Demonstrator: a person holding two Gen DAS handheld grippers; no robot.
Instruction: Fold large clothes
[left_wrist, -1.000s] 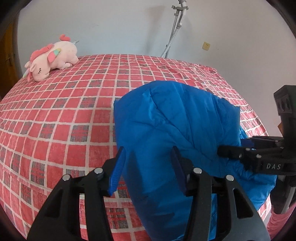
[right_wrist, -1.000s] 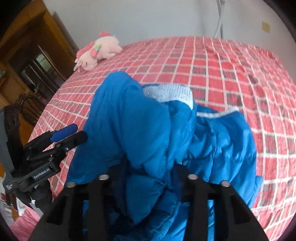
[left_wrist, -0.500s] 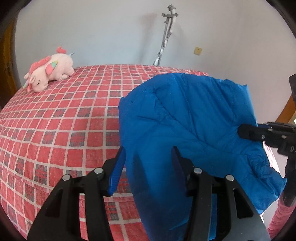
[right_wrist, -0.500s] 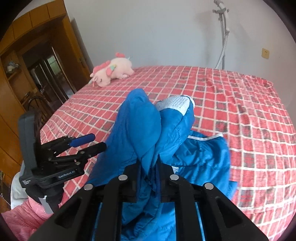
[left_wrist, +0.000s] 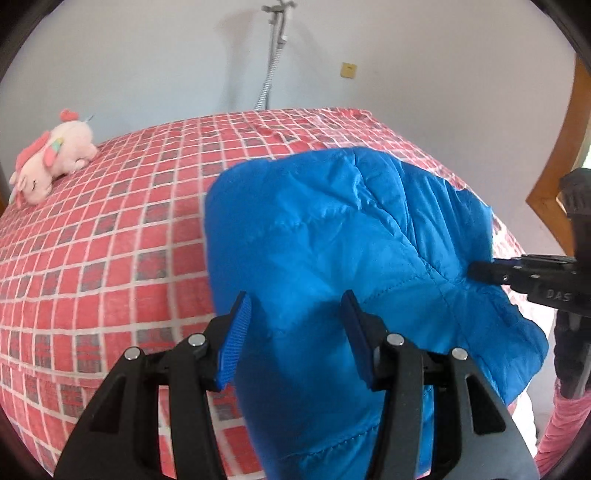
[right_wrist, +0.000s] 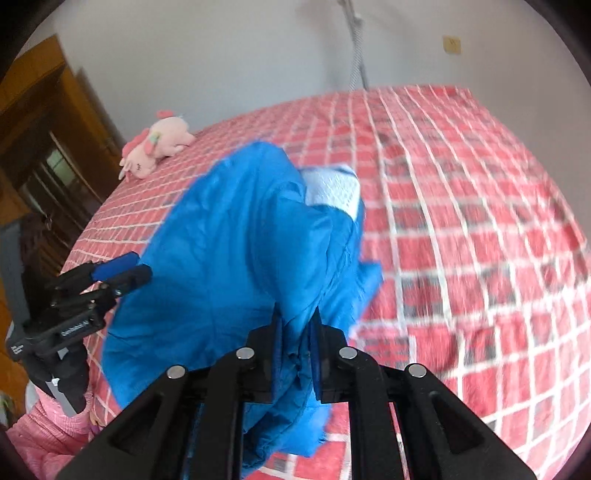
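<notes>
Item: blue padded jacket (left_wrist: 332, 236), a large garment, being held up over the near part of the bed (left_wrist: 110, 229) rather than lying flat on it. A pale knit cuff or collar (right_wrist: 332, 188) is showing at its far fold.

Right gripper (right_wrist: 297, 328): jaws are closing tight on a bunched fold of the jacket, the cloth pinched between the pads. This grip is probably carrying the garment's weight so it can be shaken out or laid for a fold.

Left gripper (left_wrist: 295, 325): jaws are standing wide apart, gripping nothing. The jacket's edge is hanging between and behind the blue pads (left_wrist: 236, 339), so this gripper is likely waiting to take a second hold.

Bedcover: red check. Pink plush unicorn (left_wrist: 48, 162) is lying at the far corner, well apart from the jacket.

Change from a second earlier: the right jaws, then spread around a thick bundle of cloth, are now pinching it narrowly. The jacket is hanging higher and looser. The left jaws are remaining apart, as before. Motion blur in the right wrist view is suggesting a swing under way.
</notes>
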